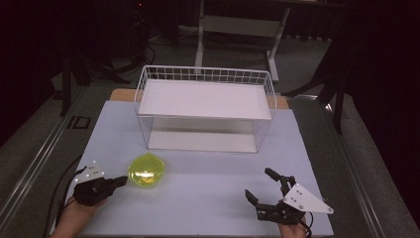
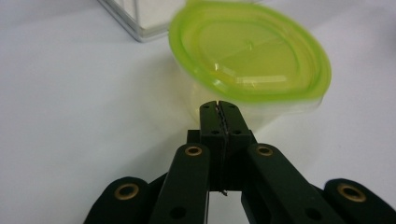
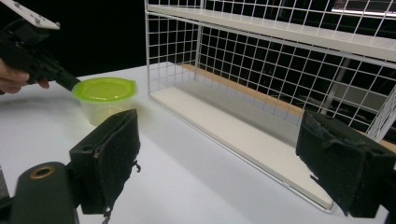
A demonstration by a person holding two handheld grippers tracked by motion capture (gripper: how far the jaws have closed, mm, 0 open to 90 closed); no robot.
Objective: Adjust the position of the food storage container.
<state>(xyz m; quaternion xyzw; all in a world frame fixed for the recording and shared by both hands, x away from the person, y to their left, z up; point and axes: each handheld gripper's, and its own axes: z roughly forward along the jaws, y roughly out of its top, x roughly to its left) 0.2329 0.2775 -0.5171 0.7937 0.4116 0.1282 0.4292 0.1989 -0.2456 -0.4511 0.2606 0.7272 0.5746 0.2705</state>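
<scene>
we see the left gripper [image 1: 120, 181] with jaws pressed together on nothing, tip right at the side of the green-lidded container [image 1: 146, 170], maybe touching. we judge a closed tip can only shove it, so the tub could slide or tip. the wire shelf rack [image 1: 205, 106] stands beyond on the white table [image 1: 208, 193]. right gripper [image 1: 261, 186] gapes wide, empty. dark room, desk legs behind.
</scene>
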